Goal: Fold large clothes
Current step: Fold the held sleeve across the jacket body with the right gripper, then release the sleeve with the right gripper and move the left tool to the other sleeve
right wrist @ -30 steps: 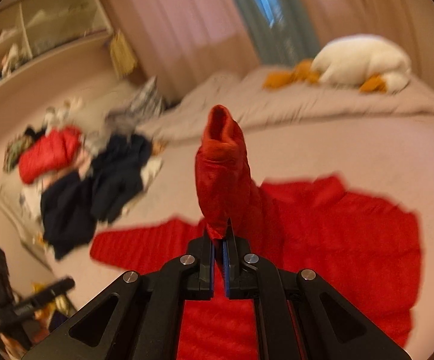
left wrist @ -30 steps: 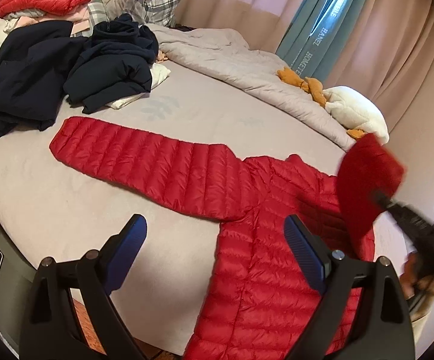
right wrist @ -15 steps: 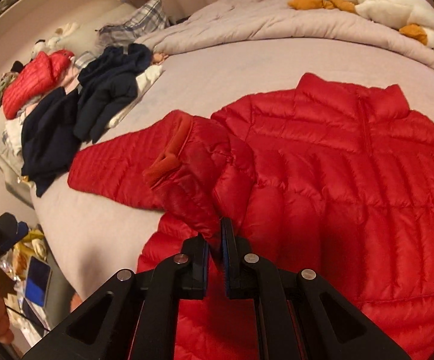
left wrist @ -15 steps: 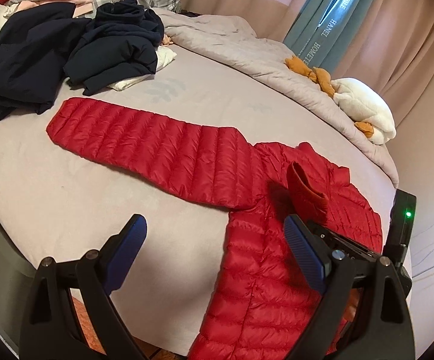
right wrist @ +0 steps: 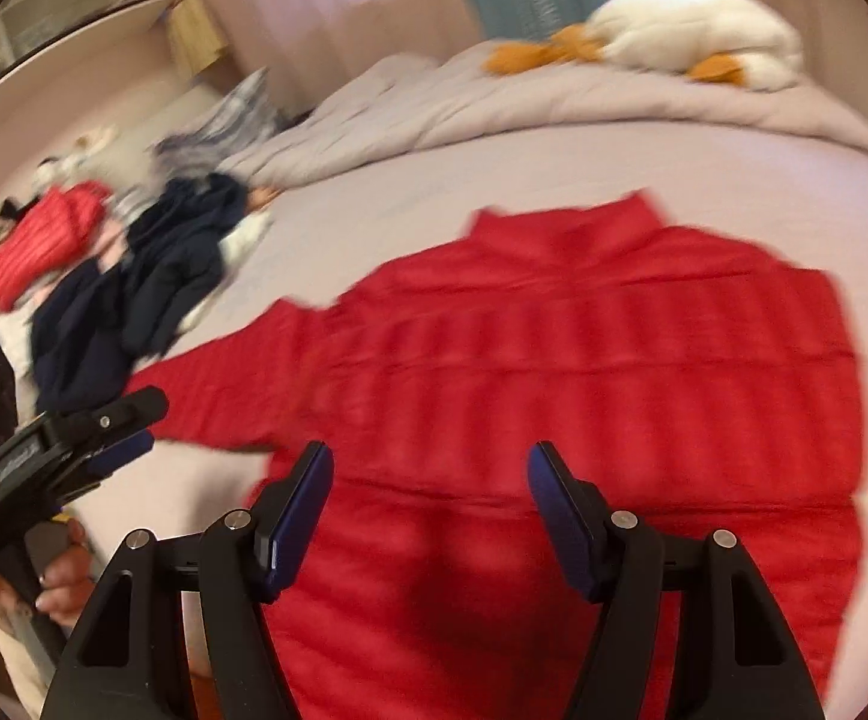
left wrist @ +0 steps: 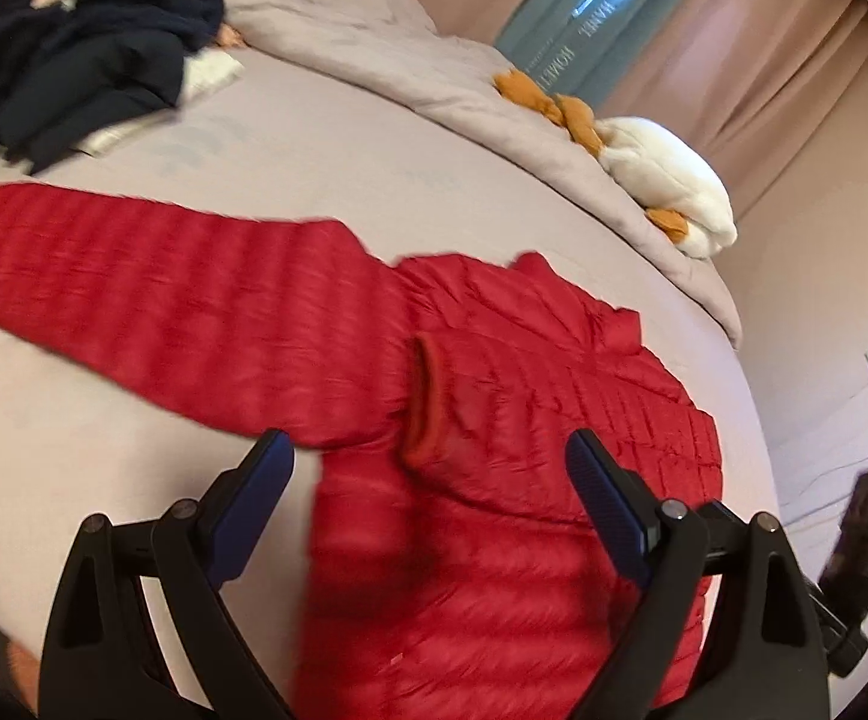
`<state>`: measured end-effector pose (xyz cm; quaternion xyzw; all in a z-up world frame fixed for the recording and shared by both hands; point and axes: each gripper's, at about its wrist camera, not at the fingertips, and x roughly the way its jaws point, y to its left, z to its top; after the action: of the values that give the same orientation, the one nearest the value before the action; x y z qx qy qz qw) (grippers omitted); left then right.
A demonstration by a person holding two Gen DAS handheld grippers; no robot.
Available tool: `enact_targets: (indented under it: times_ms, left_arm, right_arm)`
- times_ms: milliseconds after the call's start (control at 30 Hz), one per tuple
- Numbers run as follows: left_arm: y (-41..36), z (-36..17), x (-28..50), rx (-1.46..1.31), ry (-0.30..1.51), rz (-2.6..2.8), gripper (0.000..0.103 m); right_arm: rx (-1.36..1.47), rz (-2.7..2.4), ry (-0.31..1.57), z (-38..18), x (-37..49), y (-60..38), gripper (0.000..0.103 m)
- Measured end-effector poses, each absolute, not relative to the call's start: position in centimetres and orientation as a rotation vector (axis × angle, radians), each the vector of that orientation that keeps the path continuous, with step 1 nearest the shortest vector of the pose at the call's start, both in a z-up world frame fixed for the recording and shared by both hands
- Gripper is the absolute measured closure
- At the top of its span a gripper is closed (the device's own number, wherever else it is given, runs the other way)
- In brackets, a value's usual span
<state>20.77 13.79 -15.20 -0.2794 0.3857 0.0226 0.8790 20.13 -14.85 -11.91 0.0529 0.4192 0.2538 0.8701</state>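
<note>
L gripper [left wrist: 428, 468] & R gripper [right wrist: 431, 480] both hanging spread wide, gripping nothing, over red down jacket [right wrist: 584, 372] lying flat on bed [right wrist: 554, 180]; one sleeve [left wrist: 152, 294] stretching left. Beyond: navy clothes pile [left wrist: 74, 60], plush goose [right wrist: 692, 36].

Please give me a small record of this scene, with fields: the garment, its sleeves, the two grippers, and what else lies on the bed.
garment: red puffer jacket, spread flat on the bed
sleeves: one folded across the body, cuff visible; the other sleeve stretched out sideways
left gripper: open, holding nothing
right gripper: open, holding nothing
other items: dark clothes pile, white and orange plush toy, rumpled duvet
</note>
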Motion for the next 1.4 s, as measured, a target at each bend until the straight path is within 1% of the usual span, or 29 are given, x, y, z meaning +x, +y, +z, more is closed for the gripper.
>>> enact_targets:
  times_ms: [67, 133, 200, 233, 267, 300, 400, 500, 567, 667, 733, 833, 900, 967, 1033, 1067, 1100, 1133, 1167, 1200, 1300, 1333, 1367, 1400]
  left_arm:
    - [13.2, -16.4, 22.4, -0.615, 0.803, -0.002, 0.011]
    - [12.8, -17.9, 23.9, -0.656, 0.846, -0.017, 0.013]
    - [12.5, -19.3, 24.9, -0.688, 0.872, -0.026, 0.025]
    - [12.4, -19.9, 25.3, -0.696, 0.882, -0.024, 0.028]
    - [12.2, -20.5, 25.7, -0.693, 0.899, -0.006, 0.039]
    - [12.1, -20.8, 25.9, -0.681, 0.907, 0.007, 0.058]
    - [11.7, -21.7, 26.5, -0.655, 0.926, 0.039, 0.082]
    - [12.3, -20.9, 26.6, -0.639, 0.897, 0.094, 0.087]
    - [12.9, -19.5, 26.3, -0.617, 0.853, 0.126, 0.088]
    - [13.9, -18.2, 26.4, -0.582, 0.822, 0.150, 0.088]
    - [14.2, -18.5, 26.7, -0.554, 0.840, 0.156, 0.087]
    - [14.0, -20.0, 27.4, -0.491, 0.905, 0.188, 0.087]
    - [13.9, -21.1, 27.5, -0.470, 0.945, 0.208, 0.082]
    - [13.8, -21.6, 27.6, -0.463, 0.970, 0.214, 0.080]
    - [13.7, -21.2, 27.2, -0.462, 0.981, 0.210, 0.072]
    - [13.6, -20.7, 26.8, -0.454, 0.980, 0.211, 0.061]
    - [13.5, -20.0, 26.3, -0.444, 0.970, 0.216, 0.047]
    - [13.5, -19.4, 25.8, -0.438, 0.958, 0.220, 0.040]
    - [13.4, -18.5, 25.1, -0.430, 0.945, 0.224, 0.028]
    - [13.4, -17.9, 24.6, -0.428, 0.937, 0.223, 0.020]
    - [13.4, -15.2, 22.6, -0.434, 0.882, 0.210, 0.012]
    - [13.4, -14.5, 22.0, -0.438, 0.862, 0.206, 0.010]
    - [13.3, -13.6, 21.1, -0.444, 0.836, 0.204, 0.005]
    - [13.3, -12.8, 20.1, -0.453, 0.811, 0.199, 0.002]
  right_arm:
    - [0.122, 0.451, 0.859, -11.9, 20.2, -17.1, 0.035]
    - [0.147, 0.392, 0.857, -12.0, 20.4, -19.2, 0.035]
    - [0.179, 0.344, 0.860, -12.4, 20.5, -21.1, 0.035]
    - [0.194, 0.323, 0.860, -12.6, 20.6, -21.9, 0.035]
    - [0.204, 0.303, 0.861, -12.8, 20.7, -22.6, 0.035]
    - [0.211, 0.283, 0.861, -13.0, 20.7, -23.2, 0.035]
    - [0.217, 0.214, 0.866, -13.8, 21.3, -24.9, 0.036]
    - [0.266, 0.179, 0.881, -14.8, 22.5, -26.4, 0.042]
    - [0.281, 0.165, 0.892, -15.3, 23.1, -26.8, 0.042]
    - [0.257, 0.158, 0.901, -15.7, 24.2, -26.7, 0.050]
    - [0.245, 0.166, 0.907, -16.2, 25.3, -26.3, 0.057]
    - [0.236, 0.164, 0.925, -16.9, 26.6, -25.7, 0.059]
    - [0.232, 0.162, 0.944, -17.5, 27.4, -25.4, 0.059]
    - [0.219, 0.156, 0.961, -18.1, 27.7, -25.2, 0.059]
    - [0.205, 0.153, 0.970, -18.4, 27.7, -25.1, 0.059]
    - [0.190, 0.151, 0.968, -18.4, 27.6, -25.1, 0.059]
    - [0.178, 0.151, 0.962, -18.2, 27.5, -25.0, 0.059]
    - [0.166, 0.154, 0.954, -18.0, 27.4, -24.9, 0.059]
    - [0.156, 0.163, 0.945, -17.7, 27.2, -24.9, 0.059]
    - [0.148, 0.173, 0.940, -17.2, 27.0, -24.9, 0.059]
    - [0.118, 0.185, 0.897, -15.6, 26.4, -24.4, 0.058]
    - [0.103, 0.196, 0.869, -14.6, 25.8, -24.2, 0.058]
    - [0.096, 0.206, 0.849, -13.9, 25.3, -23.9, 0.055]
    - [0.091, 0.223, 0.821, -12.9, 24.6, -23.6, 0.046]
